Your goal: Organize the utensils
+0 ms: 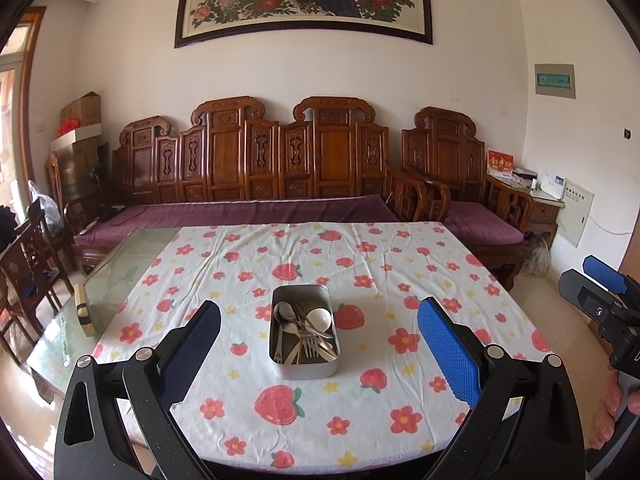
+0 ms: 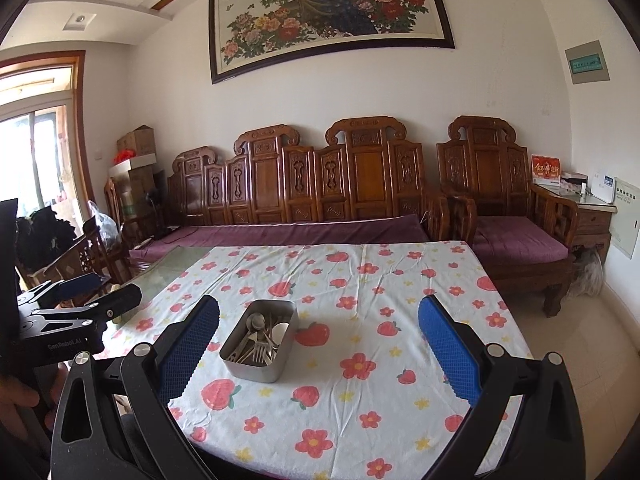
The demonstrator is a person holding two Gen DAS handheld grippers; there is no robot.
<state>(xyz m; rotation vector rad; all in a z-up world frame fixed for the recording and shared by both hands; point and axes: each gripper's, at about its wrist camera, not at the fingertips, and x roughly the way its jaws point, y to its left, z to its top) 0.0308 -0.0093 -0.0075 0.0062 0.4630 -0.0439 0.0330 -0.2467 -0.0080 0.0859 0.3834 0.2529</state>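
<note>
A: Gripper status?
B: Left gripper (image 1: 319,354) jaws spread wide, nothing held. Right gripper (image 2: 319,354) same, wide and bare.
A: Utensils?
B: Forks (image 1: 310,345) and spoons (image 1: 285,314) piled in the metal tin (image 1: 306,368), mid-desk (image 1: 400,432) on the strawberry cloth. Small white cup (image 1: 319,317) in the tin too.

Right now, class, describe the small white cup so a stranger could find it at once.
Start at the strawberry-print tablecloth. Near its middle stands a metal tin of forks and spoons. The white cup lies in its far right corner, the only white, rounded thing among the cutlery.
</note>
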